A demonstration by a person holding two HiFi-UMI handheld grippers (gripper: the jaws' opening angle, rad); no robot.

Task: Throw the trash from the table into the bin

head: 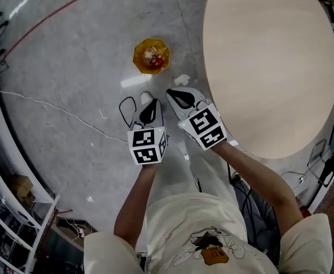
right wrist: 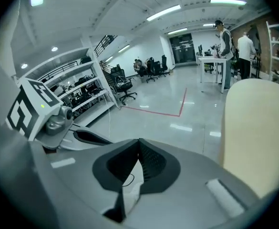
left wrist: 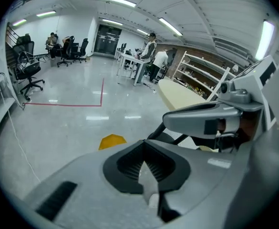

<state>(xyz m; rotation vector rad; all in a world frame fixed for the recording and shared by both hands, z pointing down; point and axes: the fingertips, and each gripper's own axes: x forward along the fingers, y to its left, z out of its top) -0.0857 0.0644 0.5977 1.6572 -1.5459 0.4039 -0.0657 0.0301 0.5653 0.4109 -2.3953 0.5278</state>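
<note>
Hovering beside table edge, bin ahead

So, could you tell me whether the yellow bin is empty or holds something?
Not empty: the head view shows red and whitish items inside the yellow bin.

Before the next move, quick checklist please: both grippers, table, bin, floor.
1. Left gripper empty: ok, fingers shut with nothing between them.
2. Right gripper empty: ok, fingers shut with nothing between them.
3. Table cleared: ok, no trash on the part of the top that shows.
4. Bin upright on the floor: ok, trash inside.
5. Floor free of snags: not ok, a white cable runs across it left of the grippers.
</note>
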